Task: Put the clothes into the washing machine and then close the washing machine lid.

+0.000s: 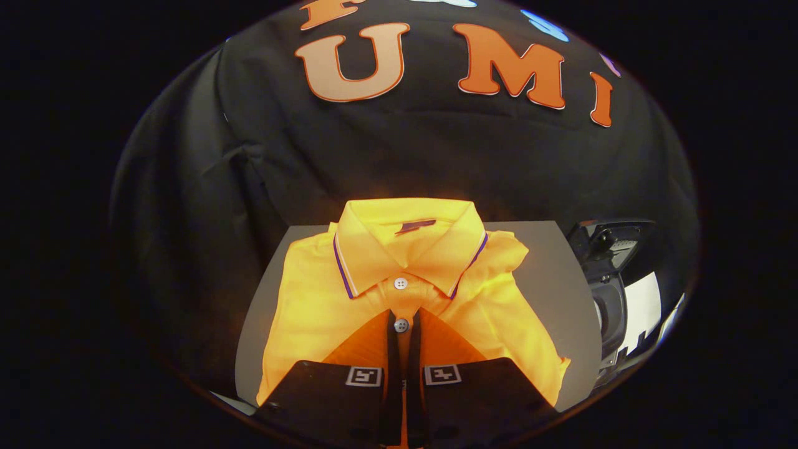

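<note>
Your gripper (404, 324) sits nearly closed over the placket of the folded polo shirt (312, 299) mid-bench, pinching fabric to lift it toward the washing machine (614, 280) at the right edge

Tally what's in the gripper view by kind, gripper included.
Shirts: 1, the folded orange shirt on the grey table
Tables: 1
Washing machines: 1, the washing machine beside the table
Grippers: 1, the gripper, fingers nearly closed over the shirt's button strip
Total: 4
</note>
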Demonstrator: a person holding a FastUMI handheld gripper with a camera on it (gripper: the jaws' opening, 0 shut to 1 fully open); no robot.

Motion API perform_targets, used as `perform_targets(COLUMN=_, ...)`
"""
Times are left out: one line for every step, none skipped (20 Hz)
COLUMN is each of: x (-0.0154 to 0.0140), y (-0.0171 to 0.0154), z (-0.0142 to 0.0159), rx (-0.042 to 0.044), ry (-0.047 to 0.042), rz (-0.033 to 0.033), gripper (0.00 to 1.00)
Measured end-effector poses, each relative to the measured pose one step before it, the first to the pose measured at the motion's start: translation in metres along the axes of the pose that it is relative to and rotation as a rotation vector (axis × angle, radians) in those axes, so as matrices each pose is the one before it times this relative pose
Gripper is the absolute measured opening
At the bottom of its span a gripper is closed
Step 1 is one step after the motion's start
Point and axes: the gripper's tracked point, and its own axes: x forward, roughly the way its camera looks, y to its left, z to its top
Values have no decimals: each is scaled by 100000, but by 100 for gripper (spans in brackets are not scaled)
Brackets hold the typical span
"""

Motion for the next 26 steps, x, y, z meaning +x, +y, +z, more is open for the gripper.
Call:
perform_targets(x=-532, y=-12, z=380, rx=900, ry=-1232, rz=1038, gripper=11)
perform_targets(x=-511, y=136, z=508, rx=1011, ry=-1839, rz=1483, gripper=12)
perform_targets(x=-545, y=-178, z=595, rx=1154, ry=-1928, rz=291, gripper=11)
perform_targets(x=-287, y=-141, z=324, rx=37, ry=-896, rz=356, gripper=11)
perform_targets(x=-540, y=-116, z=772, rx=401, ry=-2900, rz=299, gripper=11)
perform_targets(x=-620, y=-65, z=155, rx=-716, ry=-817, rz=-12, gripper=11)
perform_targets(x=-688, y=-78, z=566, rx=93, ry=-3145, rz=38, gripper=11)
perform_targets(x=-580, y=-105, z=176, rx=-533, ry=-1046, rz=94, gripper=11)
perform_targets(x=-686, y=-366, z=894, rx=1051, ry=-3046, rz=247, gripper=11)
perform_targets(x=-688, y=-744, z=550, rx=579, ry=-463, rz=137, gripper=11)
perform_targets(x=-733, y=-721, z=776, rx=1524, ry=-2130, rz=-154, gripper=11)
perform_targets(x=-1126, y=-923, z=115, rx=349, ry=-765, rz=-355, gripper=11)
perform_targets(x=-965, y=-875, z=574, rx=963, ry=-2068, rz=-442, gripper=11)
perform_targets(x=-987, y=-1079, z=580, rx=423, ry=-1981, rz=-221, gripper=11)
perform_targets(x=-562, y=-1071, z=643, rx=792, ry=-1895, rz=220, gripper=11)
perform_targets(x=-1120, y=-1005, z=921, rx=836, ry=-2040, rz=87, gripper=11)
perform_targets(x=-1039, y=-1052, z=979, rx=1225, ry=-2385, rz=416, gripper=11)
perform_targets(x=-956, y=-1343, z=969, rx=1134, ry=-2366, rz=359, gripper=11)
perform_targets(x=-1064, y=-1552, z=983, rx=1044, ry=-2404, rz=132, gripper=11)
perform_targets(x=-1160, y=-1888, z=1032, rx=975, ry=-2089, rz=548, gripper=11)
perform_targets(x=-1005, y=-1810, z=1177, rx=668, ry=-2242, rz=355, gripper=11)
perform_targets(x=-963, y=-1977, z=1062, rx=516, ry=-1958, rz=465, gripper=11)
perform_targets(x=-690, y=-1914, z=921, rx=447, ry=-1859, rz=639, gripper=11)
perform_targets(x=-729, y=-1883, z=644, rx=399, ry=-1275, rz=696, gripper=11)
perform_targets(x=-513, y=-1960, z=854, rx=418, ry=-1182, rz=1208, gripper=11)
perform_targets(x=-321, y=-2025, z=590, rx=807, ry=-167, rz=1120, gripper=11)
